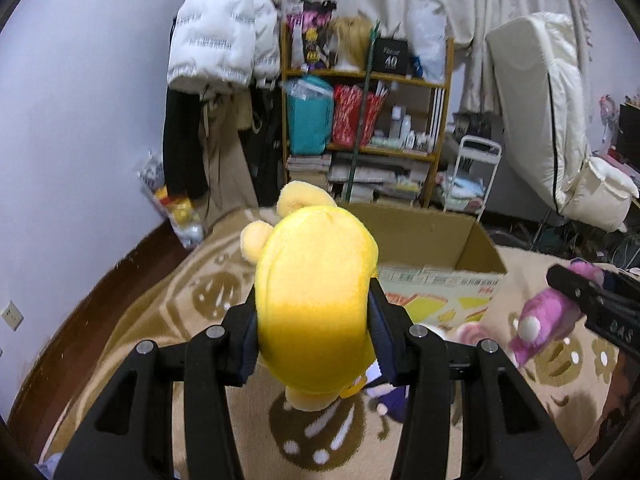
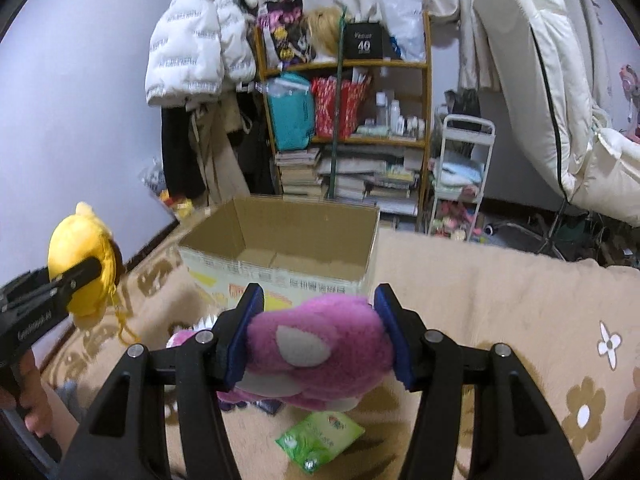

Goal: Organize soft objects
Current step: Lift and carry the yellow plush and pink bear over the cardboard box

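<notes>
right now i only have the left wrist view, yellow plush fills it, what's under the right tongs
Observer: A green packet lies on the blanket below the pink plush, which the right tongs grip on both sides.
Operator: is the box empty
Observer: The right wrist view looks into the cardboard box; the part of its floor that shows is bare cardboard.
Operator: anything dangling from my plush
Observer: Yes, a yellow cord hangs from the yellow plush down to the blanket, beside the left tongs.
</notes>
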Motion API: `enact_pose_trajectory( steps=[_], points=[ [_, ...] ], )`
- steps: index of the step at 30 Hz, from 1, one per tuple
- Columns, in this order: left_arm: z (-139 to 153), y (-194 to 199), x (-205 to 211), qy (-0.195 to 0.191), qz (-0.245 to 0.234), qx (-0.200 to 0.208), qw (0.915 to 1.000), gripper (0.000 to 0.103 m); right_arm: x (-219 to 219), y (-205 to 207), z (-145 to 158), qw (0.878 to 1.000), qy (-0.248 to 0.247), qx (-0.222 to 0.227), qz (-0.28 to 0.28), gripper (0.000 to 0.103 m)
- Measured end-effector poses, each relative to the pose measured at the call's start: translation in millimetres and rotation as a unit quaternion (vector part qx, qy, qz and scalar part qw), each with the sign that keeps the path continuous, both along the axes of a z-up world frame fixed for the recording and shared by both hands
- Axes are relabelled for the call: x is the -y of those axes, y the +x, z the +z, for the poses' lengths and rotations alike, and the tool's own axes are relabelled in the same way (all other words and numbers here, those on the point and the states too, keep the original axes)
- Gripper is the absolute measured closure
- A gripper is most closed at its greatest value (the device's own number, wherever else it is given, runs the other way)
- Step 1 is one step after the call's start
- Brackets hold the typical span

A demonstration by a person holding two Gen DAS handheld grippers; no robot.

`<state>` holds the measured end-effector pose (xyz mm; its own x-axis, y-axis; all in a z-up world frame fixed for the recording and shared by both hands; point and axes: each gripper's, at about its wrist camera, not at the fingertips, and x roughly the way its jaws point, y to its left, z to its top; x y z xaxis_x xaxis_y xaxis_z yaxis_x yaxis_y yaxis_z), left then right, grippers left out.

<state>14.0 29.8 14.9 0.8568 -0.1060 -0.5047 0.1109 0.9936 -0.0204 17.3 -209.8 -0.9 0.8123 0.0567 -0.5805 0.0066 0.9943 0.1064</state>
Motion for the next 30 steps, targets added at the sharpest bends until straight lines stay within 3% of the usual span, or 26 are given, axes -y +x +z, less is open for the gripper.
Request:
enact_pose_trajectory(
  steps=[7,17,23,30],
  points=[
    [32,11,13,0.017,-0.016,0.040,0.9989,0.057,-2,22,28,0.999,-0.022,0.039,0.007,0.043],
    [60,80,42,0.032,-0.037,0.074,0.9961,0.057,0,89,46,0.998,-0.027,0.064,0.004,0.043],
    [43,123,57,0.030,-0.054,0.058,0.9964,0.057,4,118,36,0.997,-0.022,0.069,-0.001,0.042],
    [0,155,53,0.030,-0.045,0.007,0.9985,0.057,10,146,-5,0.999,0.010,0.034,-0.001,0.042]
  ],
)
